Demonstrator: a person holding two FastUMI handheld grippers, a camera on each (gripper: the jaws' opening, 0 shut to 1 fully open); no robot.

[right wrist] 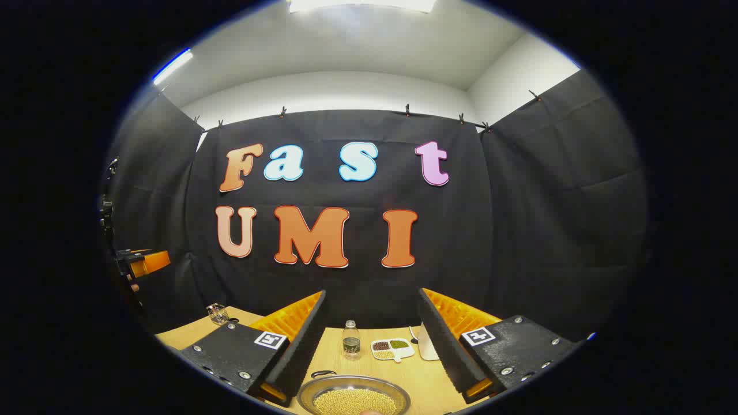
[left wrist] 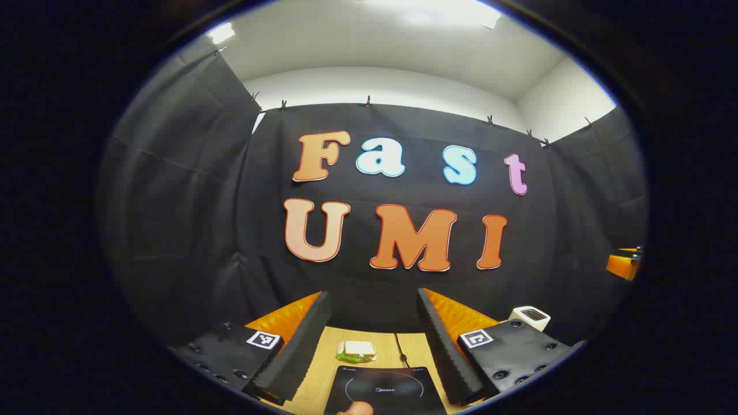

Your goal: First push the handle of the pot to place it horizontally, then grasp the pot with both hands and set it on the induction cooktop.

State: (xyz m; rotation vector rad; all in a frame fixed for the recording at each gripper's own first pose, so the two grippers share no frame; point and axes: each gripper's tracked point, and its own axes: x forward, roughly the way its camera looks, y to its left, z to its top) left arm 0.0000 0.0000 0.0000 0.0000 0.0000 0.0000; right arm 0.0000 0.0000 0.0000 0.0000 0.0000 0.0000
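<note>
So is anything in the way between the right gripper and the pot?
Nothing visible. The pot sits just ahead of the right gripper, between its open fingers. The small bottle and the divided dish of beans stand farther back, behind the pot.

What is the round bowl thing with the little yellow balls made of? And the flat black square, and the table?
The pot looks like metal: its rim is grey and shiny. The induction cooktop seems to be smooth black glass or glossy plastic, with a thin printed ring on top; which one is hard to tell. The table looks like light wood, or a wood-look board, with a pale, even, matte surface.
</note>
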